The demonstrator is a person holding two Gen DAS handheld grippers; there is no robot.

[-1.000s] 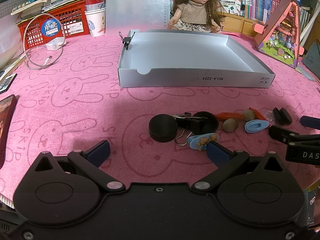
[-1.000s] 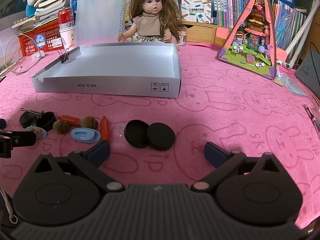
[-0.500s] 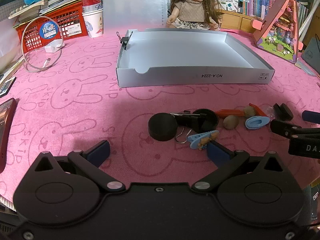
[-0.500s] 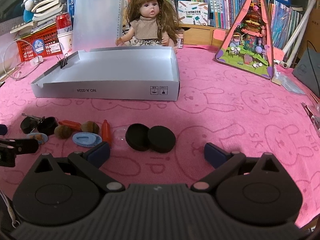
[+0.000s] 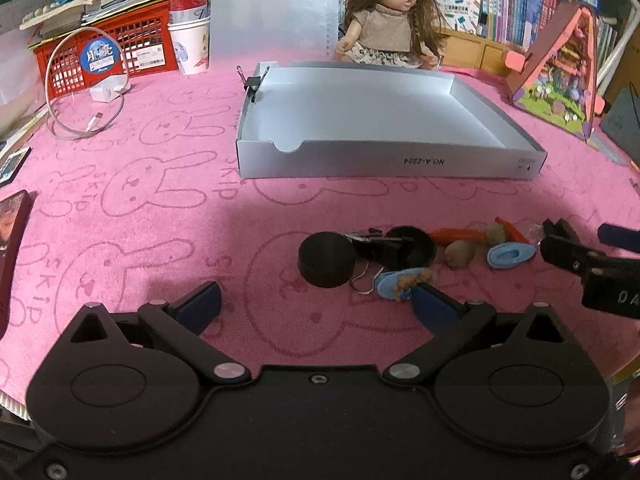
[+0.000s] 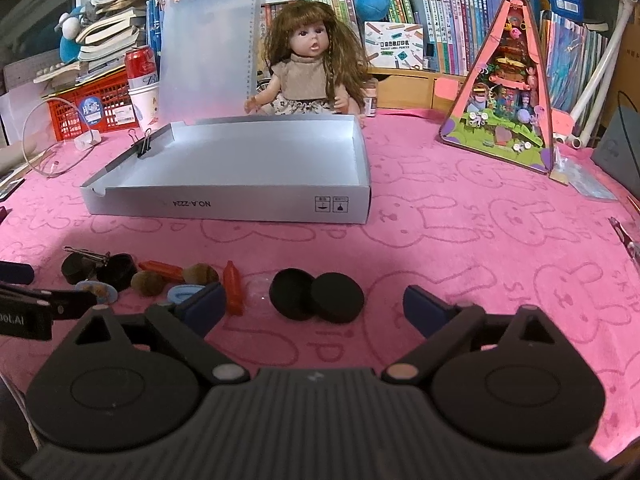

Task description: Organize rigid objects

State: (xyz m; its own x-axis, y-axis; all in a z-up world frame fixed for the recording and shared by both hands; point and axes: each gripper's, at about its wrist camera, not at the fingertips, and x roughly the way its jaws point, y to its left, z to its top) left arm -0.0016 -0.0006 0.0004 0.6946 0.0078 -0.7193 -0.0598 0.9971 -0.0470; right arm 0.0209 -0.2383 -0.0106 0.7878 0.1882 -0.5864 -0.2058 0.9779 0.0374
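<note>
A row of small rigid things lies on the pink cloth in front of an empty grey cardboard tray (image 5: 384, 168) (image 6: 228, 204). My left gripper (image 5: 316, 308) is open, with a black round lid (image 5: 326, 258) on the cloth just ahead of its fingers. Its right fingertip is beside a blue oval piece (image 5: 404, 282). My right gripper (image 6: 316, 306) has its jaws closing. A black round case with its lid (image 6: 316, 296) lies between them, untouched by the pads. An orange piece (image 6: 234, 288) and brown nuts (image 6: 148, 282) lie to the left.
A doll (image 6: 308, 68) sits behind the tray, and a binder clip (image 6: 143, 144) grips the tray's left wall. A pink triangular toy house (image 6: 504, 92) stands at the right. A red basket (image 5: 108, 52), a can, a paper cup and a cable are at the back left.
The right gripper's fingers have come slightly closer together. The left gripper and the objects on the cloth have stayed put.
</note>
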